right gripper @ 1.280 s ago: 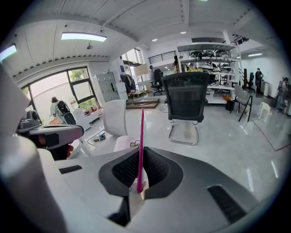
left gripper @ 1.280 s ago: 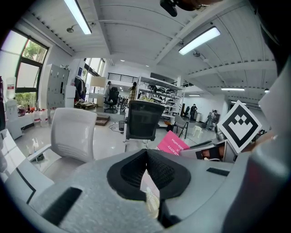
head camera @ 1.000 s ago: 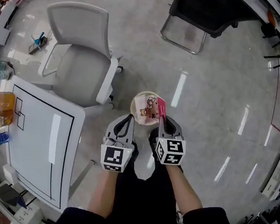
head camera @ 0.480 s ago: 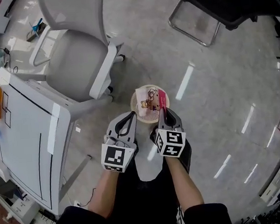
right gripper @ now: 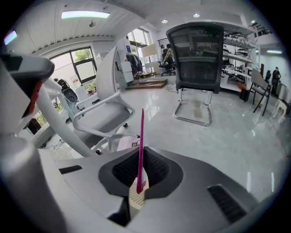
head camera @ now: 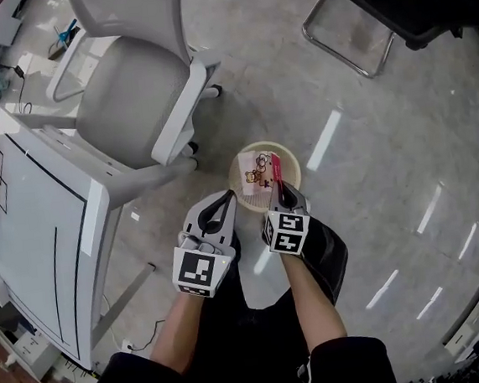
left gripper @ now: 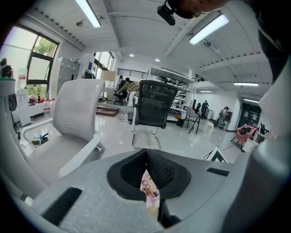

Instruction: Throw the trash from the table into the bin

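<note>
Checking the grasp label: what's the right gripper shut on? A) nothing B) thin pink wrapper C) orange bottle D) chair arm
B: the right gripper pinches a thin pink wrapper edge-on, and the head view shows it over the bin.

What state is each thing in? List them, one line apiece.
right gripper: shut on the pink wrapper.
pink wrapper: clamped edge-on over the bin, not yet dropped.
left gripper: shut, nothing held.
bin: upright on the floor, open-topped.
bear-print wrapper: lying inside the bin.
office chair: upright, seat empty.
</note>
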`<control>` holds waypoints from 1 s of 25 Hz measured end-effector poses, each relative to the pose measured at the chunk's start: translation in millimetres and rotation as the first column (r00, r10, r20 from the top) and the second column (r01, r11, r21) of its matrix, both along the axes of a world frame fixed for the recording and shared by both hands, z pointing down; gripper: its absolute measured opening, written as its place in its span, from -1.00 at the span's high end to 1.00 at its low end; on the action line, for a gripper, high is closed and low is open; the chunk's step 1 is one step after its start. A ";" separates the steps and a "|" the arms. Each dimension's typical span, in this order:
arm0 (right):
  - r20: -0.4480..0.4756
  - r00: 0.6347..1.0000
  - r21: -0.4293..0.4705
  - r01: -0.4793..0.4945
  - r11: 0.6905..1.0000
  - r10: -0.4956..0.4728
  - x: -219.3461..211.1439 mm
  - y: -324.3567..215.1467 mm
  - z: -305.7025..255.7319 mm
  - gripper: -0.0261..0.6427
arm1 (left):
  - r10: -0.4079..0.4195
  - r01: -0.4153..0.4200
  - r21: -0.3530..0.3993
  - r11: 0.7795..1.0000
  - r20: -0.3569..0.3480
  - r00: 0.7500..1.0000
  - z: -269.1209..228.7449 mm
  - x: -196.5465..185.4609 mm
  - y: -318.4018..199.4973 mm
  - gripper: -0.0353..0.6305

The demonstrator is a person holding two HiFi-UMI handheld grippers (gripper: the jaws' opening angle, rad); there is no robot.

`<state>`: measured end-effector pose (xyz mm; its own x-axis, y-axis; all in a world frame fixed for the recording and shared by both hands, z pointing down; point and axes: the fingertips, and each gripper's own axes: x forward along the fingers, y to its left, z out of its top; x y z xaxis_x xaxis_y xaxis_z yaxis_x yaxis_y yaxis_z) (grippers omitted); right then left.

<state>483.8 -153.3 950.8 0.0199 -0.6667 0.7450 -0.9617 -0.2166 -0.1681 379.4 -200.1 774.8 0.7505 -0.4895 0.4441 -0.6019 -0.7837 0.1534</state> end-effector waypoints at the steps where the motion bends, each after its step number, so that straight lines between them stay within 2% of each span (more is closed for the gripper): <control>1: -0.001 1.000 -0.012 0.006 1.000 -0.006 -1.9 2.3 11.1 0.88 | -0.004 0.004 -0.001 1.000 -0.003 1.000 3.1 -2.1 0.4 0.87; 7: -0.010 0.999 -0.092 0.038 0.995 -0.039 -5.2 13.6 69.9 0.88 | -0.013 0.013 -0.027 1.000 0.020 1.000 24.9 -11.6 5.0 0.87; 11: -0.014 0.999 -0.135 0.046 0.990 -0.048 -5.3 18.2 102.5 0.88 | -0.015 0.020 -0.075 0.997 0.060 0.998 46.4 -17.8 9.8 0.87; 15: -0.028 0.999 -0.150 0.034 0.988 -0.039 -2.4 20.1 125.3 0.88 | -0.011 0.017 -0.119 0.993 0.050 0.999 64.5 -18.0 13.6 0.87; 20: -0.034 0.999 -0.166 0.035 0.986 -0.041 -4.1 20.4 146.0 0.88 | 0.012 -0.008 -0.131 0.991 0.027 1.000 81.9 -13.7 17.9 0.87; 25: -0.034 0.999 -0.165 0.032 0.986 -0.038 -2.0 23.2 157.4 0.88 | 0.010 -0.002 -0.150 0.989 0.051 0.999 96.8 -14.4 21.5 0.87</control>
